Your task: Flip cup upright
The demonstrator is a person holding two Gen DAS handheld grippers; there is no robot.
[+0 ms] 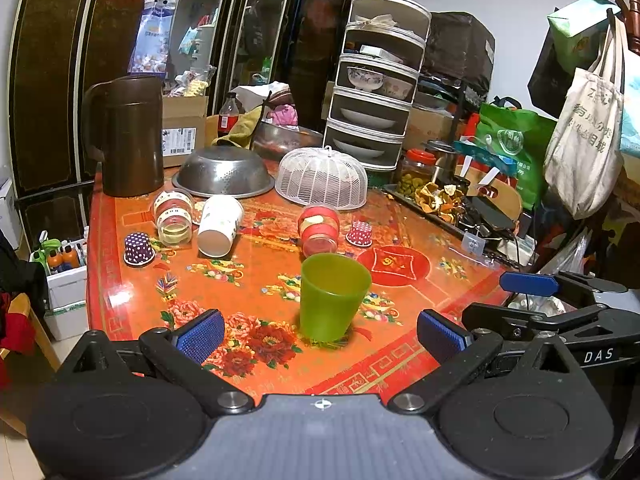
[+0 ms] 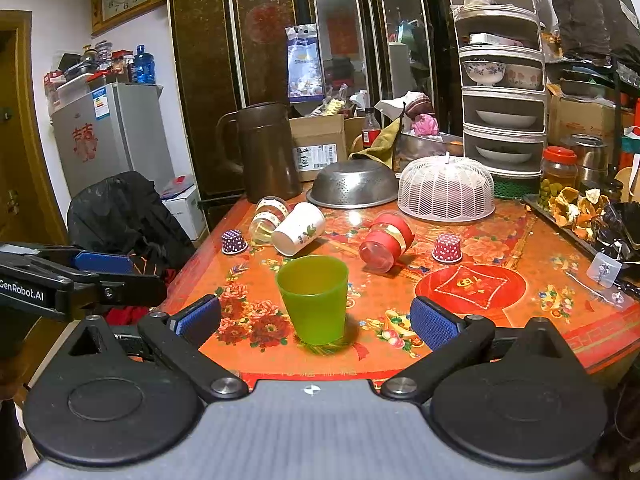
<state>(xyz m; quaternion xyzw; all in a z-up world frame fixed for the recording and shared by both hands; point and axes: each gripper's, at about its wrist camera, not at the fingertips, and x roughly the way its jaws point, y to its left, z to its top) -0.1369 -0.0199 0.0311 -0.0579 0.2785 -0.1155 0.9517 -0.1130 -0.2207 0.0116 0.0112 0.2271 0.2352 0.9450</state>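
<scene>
A green plastic cup (image 1: 333,297) stands upright, mouth up, near the front edge of the red flowered table (image 1: 256,276); it also shows in the right wrist view (image 2: 314,299). My left gripper (image 1: 320,336) is open and empty, just in front of the cup. My right gripper (image 2: 316,322) is open and empty, also just in front of it. A white paper cup (image 1: 219,225) lies on its side further back, as do a red-banded clear cup (image 1: 319,230) and a clear cup (image 1: 174,216).
A brown jug (image 1: 128,134), an upturned steel colander (image 1: 224,172), a white mesh food cover (image 1: 321,178) and a stacked dish rack (image 1: 376,80) stand at the back. Small dotted cupcake cups (image 1: 138,249) sit on the table. A cluttered tray (image 1: 452,204) lies right.
</scene>
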